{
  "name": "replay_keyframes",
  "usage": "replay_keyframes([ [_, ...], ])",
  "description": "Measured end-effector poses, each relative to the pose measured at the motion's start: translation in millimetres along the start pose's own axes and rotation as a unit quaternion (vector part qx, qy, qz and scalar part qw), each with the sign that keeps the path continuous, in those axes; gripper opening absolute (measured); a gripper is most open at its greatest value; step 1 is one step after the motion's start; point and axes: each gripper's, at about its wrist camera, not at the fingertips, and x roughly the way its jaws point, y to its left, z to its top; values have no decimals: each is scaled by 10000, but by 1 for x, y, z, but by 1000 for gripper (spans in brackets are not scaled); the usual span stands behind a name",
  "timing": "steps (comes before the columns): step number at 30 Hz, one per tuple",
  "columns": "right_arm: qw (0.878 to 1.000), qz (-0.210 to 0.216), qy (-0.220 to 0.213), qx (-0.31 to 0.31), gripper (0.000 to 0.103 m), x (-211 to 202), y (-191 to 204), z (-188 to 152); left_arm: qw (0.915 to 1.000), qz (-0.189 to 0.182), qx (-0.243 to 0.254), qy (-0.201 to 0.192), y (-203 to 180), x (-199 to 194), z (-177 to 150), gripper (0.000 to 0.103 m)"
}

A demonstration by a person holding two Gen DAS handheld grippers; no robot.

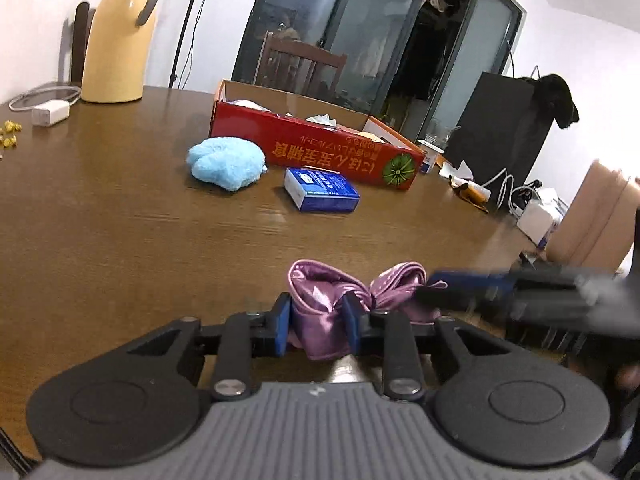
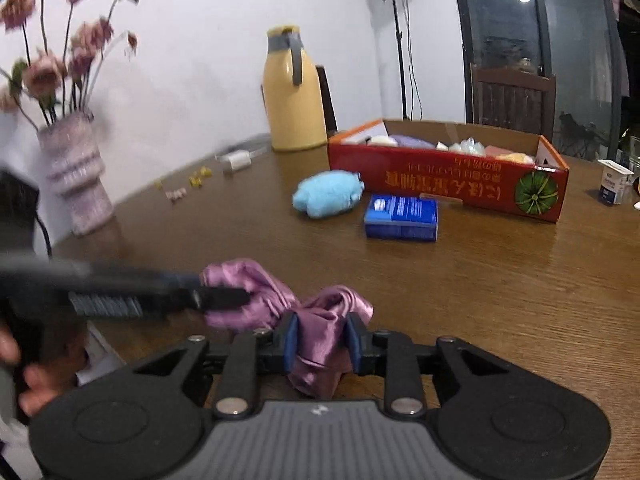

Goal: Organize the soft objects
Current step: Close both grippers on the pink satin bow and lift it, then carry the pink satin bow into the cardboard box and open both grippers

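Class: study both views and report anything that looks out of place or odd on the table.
Small yellow bits lie scattered loose near the charger. The red box's printing reads upside down. Nothing looks spilled or broken.

Black hand-held gripper (image 1: pixel 316 322), blue pads (image 1: pixel 282 330)

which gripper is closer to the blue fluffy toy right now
Neither clearly: the left gripper and right gripper are both shut on the purple satin cloth near the table's front edge, and the blue fluffy toy lies well beyond both.
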Motion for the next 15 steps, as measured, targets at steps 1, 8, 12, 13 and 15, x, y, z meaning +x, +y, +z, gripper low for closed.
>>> replay_keyframes([
  [1, 9999, 46, -108, 77, 26, -5, -2, 3, 10000, -1, 19, 6, 1, -2, -3, 27],
  [8, 9989, -136, -7, 446, 27, 14, -9, 6, 9999, 106, 1, 2, 1, -5, -8, 29],
  [12, 9991, -118, -104, 400, 31, 2, -1, -4, 9999, 149, 62, 40, -2, -4, -9, 29],
  [13, 9989, -77, -95, 450, 31, 0, -1, -6, 9999, 147, 75, 48, -2, -3, -9, 29],
  [15, 9986, -45, -44, 534, 31, 1, -4, -10, 9999, 153, 68, 31, -3, -2, -8, 30],
])
